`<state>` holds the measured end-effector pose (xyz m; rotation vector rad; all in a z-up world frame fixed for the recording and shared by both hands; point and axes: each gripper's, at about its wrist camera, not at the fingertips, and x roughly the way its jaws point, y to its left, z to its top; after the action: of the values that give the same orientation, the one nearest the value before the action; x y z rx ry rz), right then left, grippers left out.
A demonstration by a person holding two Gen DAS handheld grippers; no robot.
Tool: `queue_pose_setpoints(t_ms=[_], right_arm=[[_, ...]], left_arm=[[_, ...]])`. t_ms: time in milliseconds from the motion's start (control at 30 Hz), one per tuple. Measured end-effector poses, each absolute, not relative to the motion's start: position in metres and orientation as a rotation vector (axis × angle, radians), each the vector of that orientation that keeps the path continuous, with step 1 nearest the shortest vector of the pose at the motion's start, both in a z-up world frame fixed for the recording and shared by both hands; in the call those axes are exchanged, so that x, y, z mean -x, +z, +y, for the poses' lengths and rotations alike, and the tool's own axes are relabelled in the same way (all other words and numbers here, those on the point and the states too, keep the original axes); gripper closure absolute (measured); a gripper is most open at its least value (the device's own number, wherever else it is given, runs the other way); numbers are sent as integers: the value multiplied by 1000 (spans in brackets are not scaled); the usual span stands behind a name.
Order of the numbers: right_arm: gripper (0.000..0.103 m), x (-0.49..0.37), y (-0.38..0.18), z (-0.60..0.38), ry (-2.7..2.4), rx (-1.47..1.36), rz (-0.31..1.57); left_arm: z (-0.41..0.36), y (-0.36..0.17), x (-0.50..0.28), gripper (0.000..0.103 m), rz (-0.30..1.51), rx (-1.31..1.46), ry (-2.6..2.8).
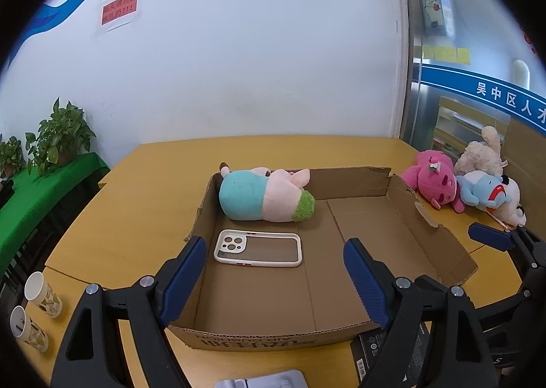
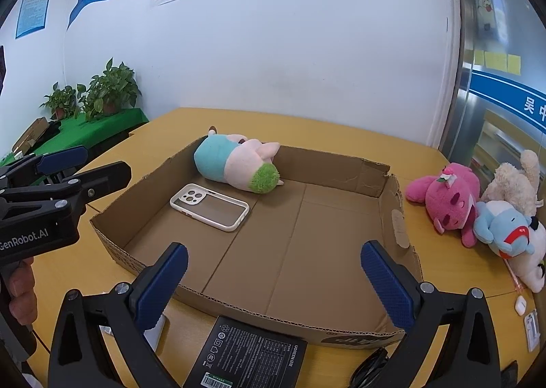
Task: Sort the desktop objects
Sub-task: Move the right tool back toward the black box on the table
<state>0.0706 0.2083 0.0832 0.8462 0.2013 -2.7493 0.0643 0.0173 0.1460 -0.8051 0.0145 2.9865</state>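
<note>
Cardboard forms the low open box [image 2: 344,163] in the middle of the yellow worktop [image 2: 454,272], and it looks like the place where the sorted things are being gathered: a plush toy in teal, pink and green [image 2: 235,164] lies on its side against the far wall, and a white phone case [image 2: 210,205] lies flat just in front of it, camera cut-outs up. The right half of the box floor is bare, which leaves room for more.

Other things wait outside. A pink plush [image 2: 447,204], a blue one [image 2: 505,231] and a cream one [image 2: 515,183] are heaped together on the worktop just right of the box. A black packet with printed text [image 2: 245,354] lies against the near wall, and a small white earbud case [image 2: 520,305] sits near the right edge. Two paper cups [image 1: 37,313] lie tipped at the far left.

Both tools hang over the near rim, tilted down towards the box. The left gripper [image 1: 274,282] has its blue pads wide apart with nothing between them; the right gripper [image 2: 273,285] likewise stands apart and empty. Most likely each is poised between placements, ready to fetch the next item.
</note>
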Motion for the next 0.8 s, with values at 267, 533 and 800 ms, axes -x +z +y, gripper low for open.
queue_pose_setpoints(t_ms=[267,533,800], right_arm=[[0,-71,79,212,-2745,-844,210],[0,-98,41,243,-2602,-916,210],[0,-129,-31,253,-2344,-1136,237]], left_arm=[[18,138,-63,20,2,837,2958],[20,98,-70,21,-108,1008,2735],[39,44,-71,22,-239,1165,2439]])
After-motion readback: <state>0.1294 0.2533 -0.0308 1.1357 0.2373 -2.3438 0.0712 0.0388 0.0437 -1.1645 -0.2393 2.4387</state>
